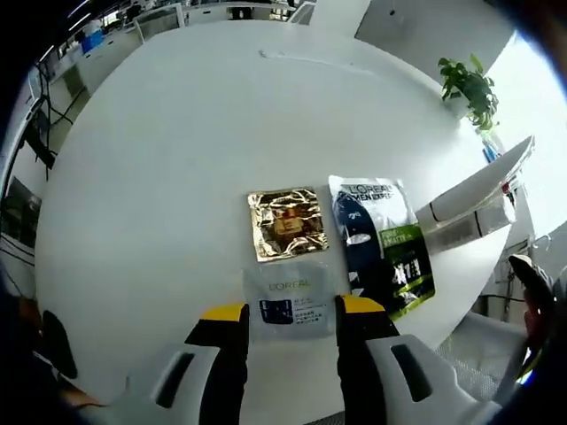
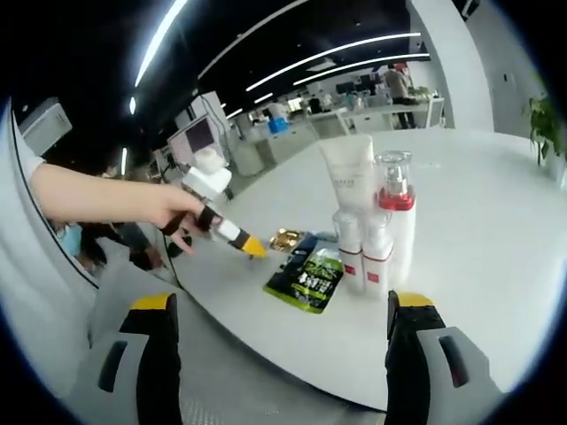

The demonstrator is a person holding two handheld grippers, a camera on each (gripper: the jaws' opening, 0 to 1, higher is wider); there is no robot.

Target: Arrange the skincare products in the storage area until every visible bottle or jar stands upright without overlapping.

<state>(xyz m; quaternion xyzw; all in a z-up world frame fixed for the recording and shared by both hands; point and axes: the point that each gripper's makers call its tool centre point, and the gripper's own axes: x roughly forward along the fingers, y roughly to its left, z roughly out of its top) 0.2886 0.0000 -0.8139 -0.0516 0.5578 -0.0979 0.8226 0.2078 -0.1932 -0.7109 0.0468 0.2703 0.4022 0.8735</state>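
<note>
On the round white table (image 1: 177, 159) lie three flat sachets: a gold one (image 1: 286, 224), a dark blue and green one (image 1: 383, 243), and a pale one (image 1: 291, 301). My left gripper (image 1: 291, 314) is open, and the pale sachet's near edge lies between its yellow-tipped jaws. In the right gripper view, a white tube (image 2: 350, 173), a pump bottle with a red collar (image 2: 396, 212) and two small white bottles (image 2: 348, 252) (image 2: 378, 257) stand upright close together. The green sachet (image 2: 308, 279) lies just left of them. My right gripper (image 2: 283, 305) is open and empty, short of the table edge.
A person's hand (image 2: 173, 208) holds the left gripper (image 2: 239, 237) over the table's near-left edge. The standing tube (image 1: 478, 190) shows at the table's right rim. A potted plant (image 1: 469, 84) stands beyond the table. Desks and a person fill the office behind.
</note>
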